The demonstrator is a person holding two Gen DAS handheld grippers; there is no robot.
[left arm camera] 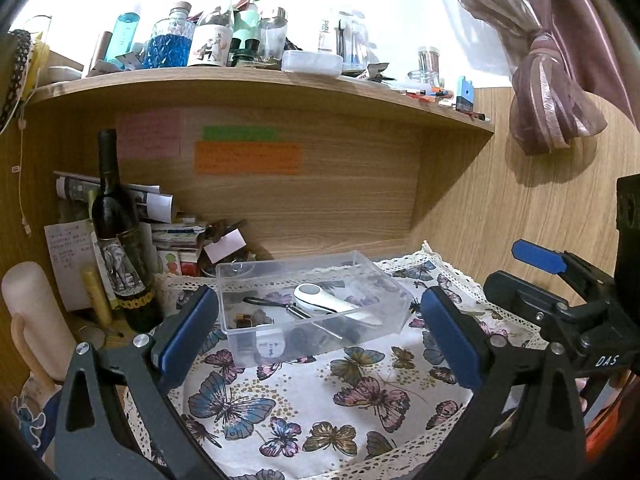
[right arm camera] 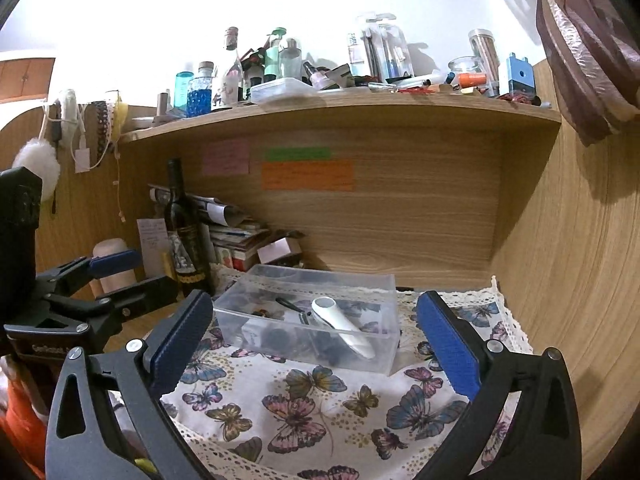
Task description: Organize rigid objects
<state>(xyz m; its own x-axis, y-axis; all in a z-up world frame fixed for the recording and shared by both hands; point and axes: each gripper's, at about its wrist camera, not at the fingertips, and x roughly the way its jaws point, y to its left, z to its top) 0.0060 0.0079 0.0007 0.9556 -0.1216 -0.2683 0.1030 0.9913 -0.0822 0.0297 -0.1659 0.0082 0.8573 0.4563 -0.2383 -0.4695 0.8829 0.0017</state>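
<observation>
Clear plastic bin [left arm camera: 316, 304] sat on butterfly cloth [left arm camera: 304, 400] over tabletop; judged light, stiff, slippery, best gripped at rim. Left hand-held gripper [left arm camera: 320, 336] and right hand-held gripper [right arm camera: 316, 344] hovered before bin, spread apart, empty.

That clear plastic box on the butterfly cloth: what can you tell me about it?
The clear plastic box is a shallow, lidless, see-through rectangular tub, standing upright on the butterfly cloth under the wooden shelf. Inside lie a white handheld device, tilted against the near wall, and several small dark items too blurred to name. Neither gripper touches it; both sets of fingers are spread wide short of it.
</observation>
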